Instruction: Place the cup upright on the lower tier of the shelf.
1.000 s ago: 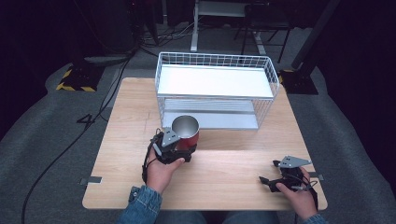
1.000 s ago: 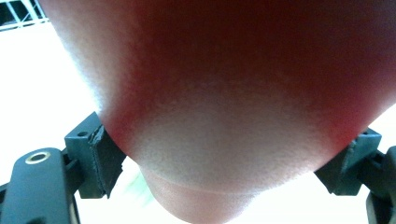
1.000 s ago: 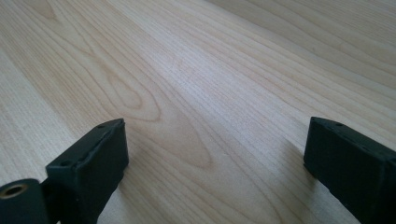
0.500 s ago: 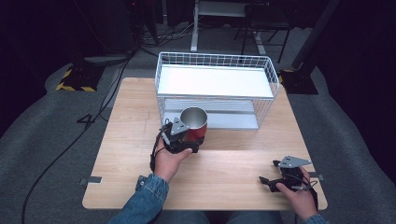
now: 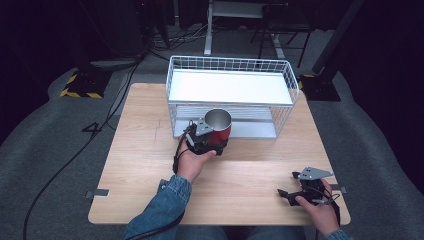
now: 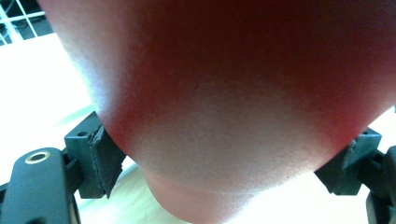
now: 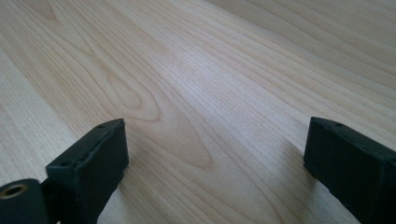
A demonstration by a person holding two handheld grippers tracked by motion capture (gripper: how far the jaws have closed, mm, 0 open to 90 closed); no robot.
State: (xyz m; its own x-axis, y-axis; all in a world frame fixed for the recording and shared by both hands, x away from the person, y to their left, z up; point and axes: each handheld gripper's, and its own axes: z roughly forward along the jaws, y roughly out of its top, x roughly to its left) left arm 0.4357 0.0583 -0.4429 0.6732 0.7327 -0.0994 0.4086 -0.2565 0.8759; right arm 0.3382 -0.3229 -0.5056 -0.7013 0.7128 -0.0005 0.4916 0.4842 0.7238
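A red metal cup (image 5: 218,127) with a shiny open top is held upright in my left gripper (image 5: 206,141), just in front of the white wire basket (image 5: 230,65). In the left gripper view the cup's red wall (image 6: 224,93) fills the gap, with both black pads (image 6: 100,156) pressed against its sides. My right gripper (image 5: 287,194) rests low over the wooden table (image 5: 140,150) at the front right. Its jaws stand wide apart in the right gripper view (image 7: 215,163) with only bare wood between them.
The wire basket has two white shelves and stands at the table's far middle. The lower shelf (image 5: 250,127) lies right behind the cup. Cables and a dark floor surround the table.
My left gripper has carried the red cup forward and to the right, closer to the basket's lower shelf. The right gripper has stayed in place.
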